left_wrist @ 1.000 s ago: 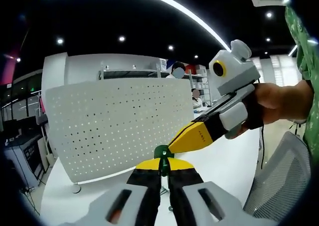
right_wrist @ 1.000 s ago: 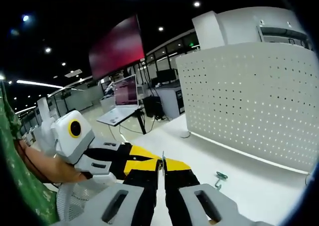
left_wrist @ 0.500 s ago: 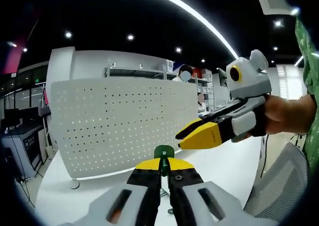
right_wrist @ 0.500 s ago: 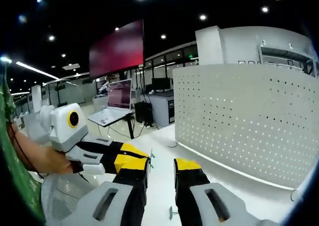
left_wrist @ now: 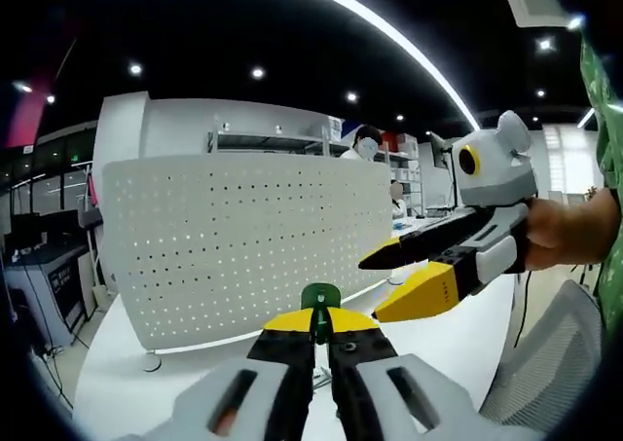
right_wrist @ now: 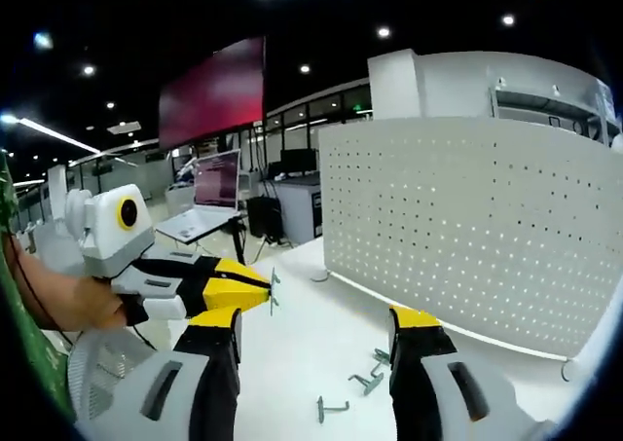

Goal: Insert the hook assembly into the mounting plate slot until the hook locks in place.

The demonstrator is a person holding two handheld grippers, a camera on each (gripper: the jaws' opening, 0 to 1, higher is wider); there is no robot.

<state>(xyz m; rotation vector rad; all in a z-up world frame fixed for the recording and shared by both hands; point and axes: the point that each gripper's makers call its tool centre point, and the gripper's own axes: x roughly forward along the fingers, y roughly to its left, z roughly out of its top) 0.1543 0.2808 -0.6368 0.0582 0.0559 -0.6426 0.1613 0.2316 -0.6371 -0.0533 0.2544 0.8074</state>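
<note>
Hook (left_wrist: 318, 299) sat pinched in the clenched left gripper (left_wrist: 319, 326), at 6 o'clock before the pegboard (left_wrist: 243, 241). Right gripper (right_wrist: 316, 332) had spread wide since a second ago, hook passed over; insertion judged next. Spare hooks (right_wrist: 365, 381) lay on the table (right_wrist: 302, 363).

Both my cams ride low, looking fwd along own jaws over the white tabletop (right_wrist: 292, 353). Left gripper view and right gripper view both face the white perforated mounting panel (left_wrist: 243, 246), near; each catches my other gripper.
</note>
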